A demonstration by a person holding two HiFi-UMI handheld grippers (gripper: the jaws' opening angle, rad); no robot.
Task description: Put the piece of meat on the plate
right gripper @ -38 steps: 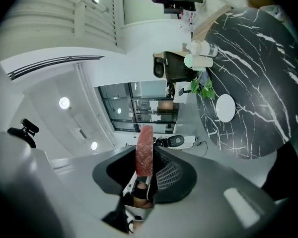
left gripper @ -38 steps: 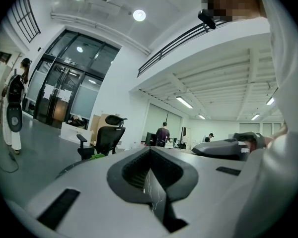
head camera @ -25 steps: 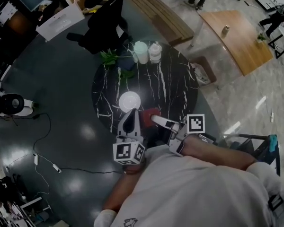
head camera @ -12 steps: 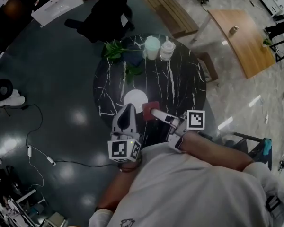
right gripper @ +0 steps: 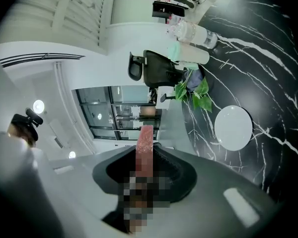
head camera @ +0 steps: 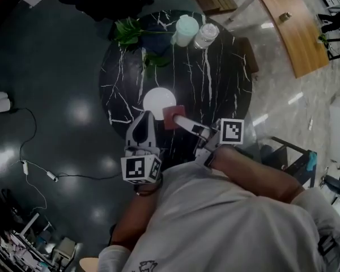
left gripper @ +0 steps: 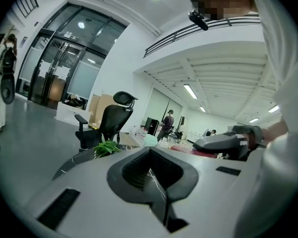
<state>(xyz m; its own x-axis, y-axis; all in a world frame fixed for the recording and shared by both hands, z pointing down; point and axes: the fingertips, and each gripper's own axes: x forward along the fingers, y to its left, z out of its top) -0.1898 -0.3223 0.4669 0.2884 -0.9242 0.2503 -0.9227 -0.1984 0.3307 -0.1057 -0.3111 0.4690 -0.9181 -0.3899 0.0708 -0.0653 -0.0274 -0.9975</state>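
Meat [head camera: 169, 117] neared plate [head camera: 157, 101]; its gripped end is blurred.

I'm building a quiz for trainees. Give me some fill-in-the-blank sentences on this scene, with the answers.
1. The right gripper grips the ____.
2. The left gripper holds ____.
3. The white plate has ____ food on it.
4. The black table has ____ veins.
Missing words: meat; nothing; no; white.

red meat slab [head camera: 174, 117], clamped, just beside round white plate [head camera: 158, 102].
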